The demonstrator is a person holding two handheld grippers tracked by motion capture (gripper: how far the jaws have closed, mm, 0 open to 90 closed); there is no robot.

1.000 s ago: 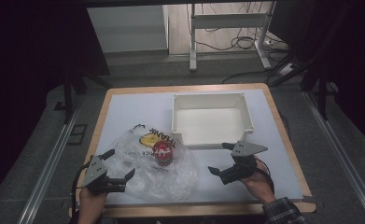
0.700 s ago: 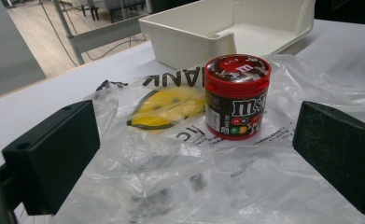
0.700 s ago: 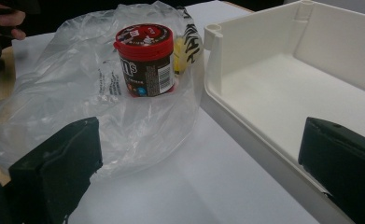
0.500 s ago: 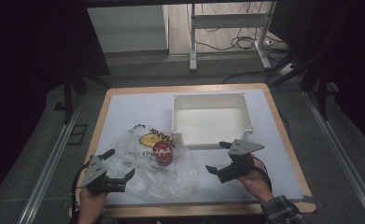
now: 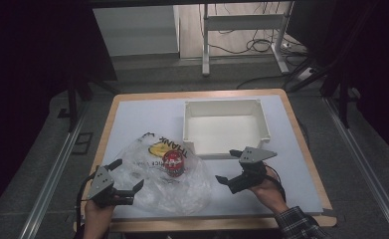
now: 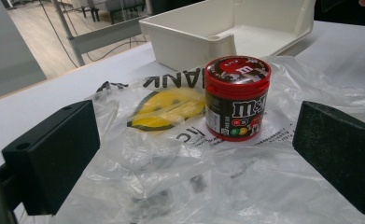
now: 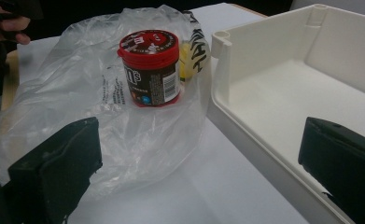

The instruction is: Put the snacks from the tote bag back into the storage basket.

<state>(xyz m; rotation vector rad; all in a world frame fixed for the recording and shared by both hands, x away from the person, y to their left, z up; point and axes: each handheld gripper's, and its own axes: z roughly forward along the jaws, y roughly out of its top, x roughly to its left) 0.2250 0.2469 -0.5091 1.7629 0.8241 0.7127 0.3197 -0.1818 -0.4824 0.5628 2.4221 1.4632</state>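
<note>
Meanwhile, in the high view, the right claw [image 5: 230,166] has slid a little to the left compared with a second ago, closing in on the near right edge of the plastic bag [image 5: 157,174], while the left claw [image 5: 126,175] sits where it was at the bag's near left corner. That small shift suggests the person is lining up both claws on the bag and the candy jar [image 5: 173,163], probably to get the jar free and across to the white bin [image 5: 227,127]; nothing is grasped yet. The jar stands upright on the crumpled bag, near the bin's front left corner, on the worktop [image 5: 132,117].

From the left gripper view, the left claw [image 6: 194,158] is spread wide, its pads low over the bag film; whether they touch it cannot be told. The candy jar [image 6: 236,98] stands ahead between the pads, well out of their reach, with the bin [image 6: 227,30] behind it.

From the right gripper view, the right claw [image 7: 203,163] is likewise released and wide apart, holding nothing. Its left pad lies against the bag [image 7: 101,102], the other overlaps the bin [image 7: 287,93] wall. The jar [image 7: 150,67] stands farther off, lid on.
</note>
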